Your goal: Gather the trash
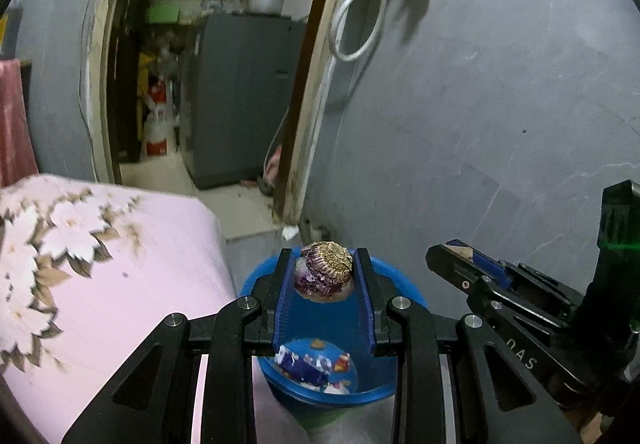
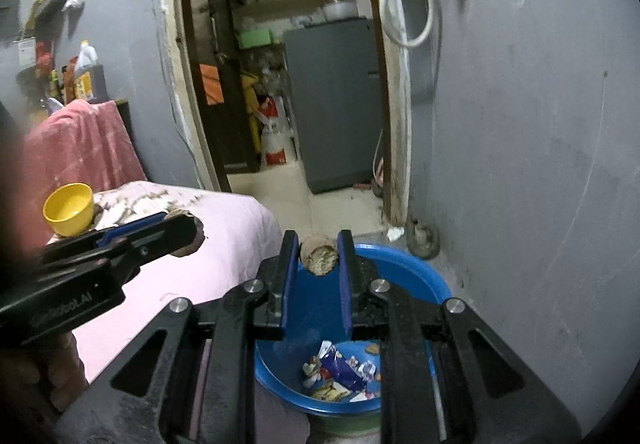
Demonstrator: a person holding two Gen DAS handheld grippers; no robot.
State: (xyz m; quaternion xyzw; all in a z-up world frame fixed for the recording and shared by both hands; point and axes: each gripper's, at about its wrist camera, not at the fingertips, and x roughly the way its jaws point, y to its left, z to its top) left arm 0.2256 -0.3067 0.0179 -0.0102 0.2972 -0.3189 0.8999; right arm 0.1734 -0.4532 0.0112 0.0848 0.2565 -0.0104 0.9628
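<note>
My left gripper (image 1: 323, 276) is shut on a crumpled purple and gold wrapper ball (image 1: 324, 276) and holds it above a blue tub (image 1: 404, 292). My right gripper (image 2: 319, 256) is shut on a small brown crumbly lump (image 2: 319, 256) over the same blue tub (image 2: 416, 276). Several torn blue and white wrappers (image 2: 340, 372) lie in the tub's bottom; they also show in the left wrist view (image 1: 316, 364). The right gripper shows at the right in the left wrist view (image 1: 464, 256); the left gripper shows at the left in the right wrist view (image 2: 180, 232).
A bed with a pink flowered sheet (image 1: 120, 284) lies left of the tub. A yellow bowl (image 2: 69, 208) sits on the bed. A grey wall (image 1: 480, 123) stands to the right. An open doorway (image 2: 280, 83) leads to a grey fridge (image 2: 336, 103).
</note>
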